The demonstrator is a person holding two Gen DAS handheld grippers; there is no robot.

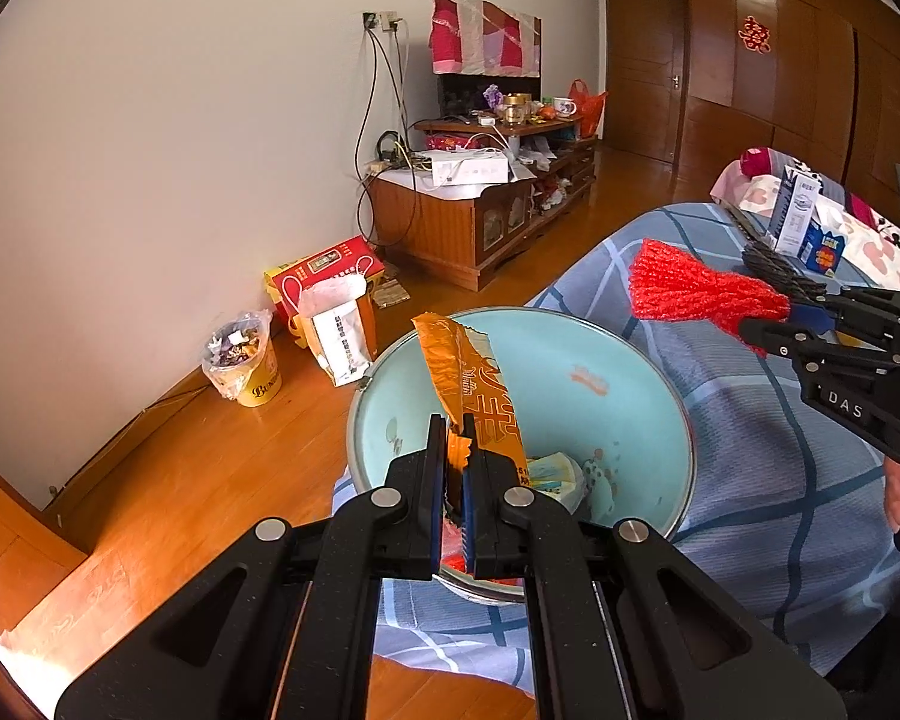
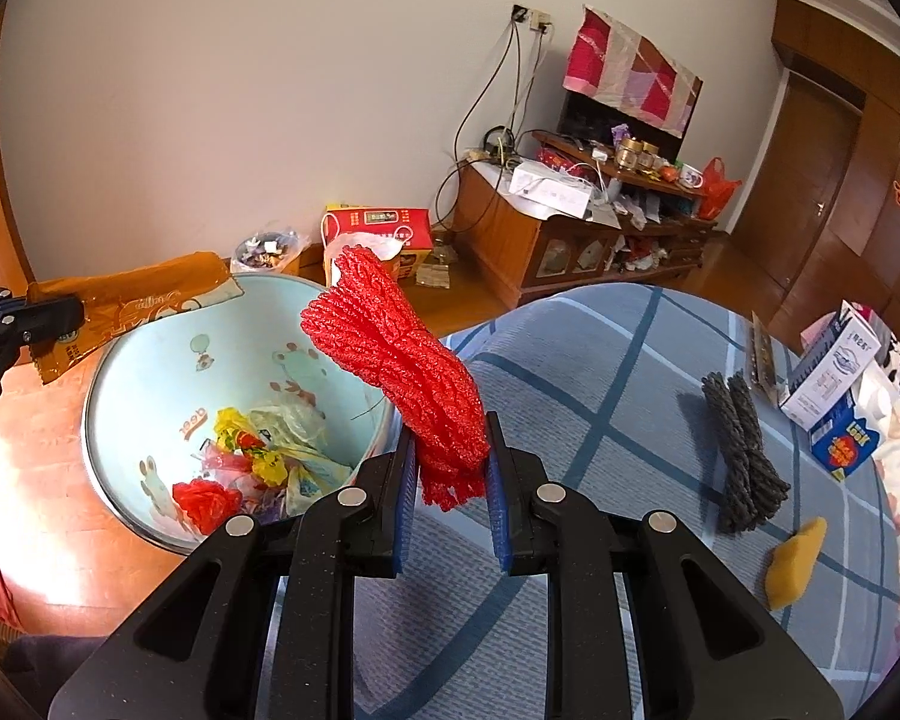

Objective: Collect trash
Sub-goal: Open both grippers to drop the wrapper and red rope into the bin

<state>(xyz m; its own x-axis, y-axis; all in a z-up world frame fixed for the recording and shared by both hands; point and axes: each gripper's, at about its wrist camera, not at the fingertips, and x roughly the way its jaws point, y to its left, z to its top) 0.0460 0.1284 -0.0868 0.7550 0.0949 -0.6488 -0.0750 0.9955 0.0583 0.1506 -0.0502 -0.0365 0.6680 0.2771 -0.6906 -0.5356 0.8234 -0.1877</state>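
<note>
A light blue basin [image 1: 624, 360] [image 2: 150, 372] stands on the wooden floor against a bed with a blue plaid sheet; several wrappers and plastic scraps lie in its bottom. My left gripper [image 1: 455, 450] is shut on an orange snack wrapper [image 1: 468, 384] [image 2: 126, 300], held above the basin. My right gripper [image 2: 450, 468] [image 1: 756, 327] is shut on a red foam net [image 2: 402, 360] [image 1: 696, 288], held over the bed beside the basin's rim.
On the bed [image 2: 600, 396] lie a grey net bundle [image 2: 744, 450], a yellow sponge piece [image 2: 795, 564], a milk carton [image 2: 834, 372] and a small blue box [image 2: 843, 441]. A yellow bin [image 1: 246, 360], boxes and a cluttered TV cabinet [image 1: 480, 204] line the wall.
</note>
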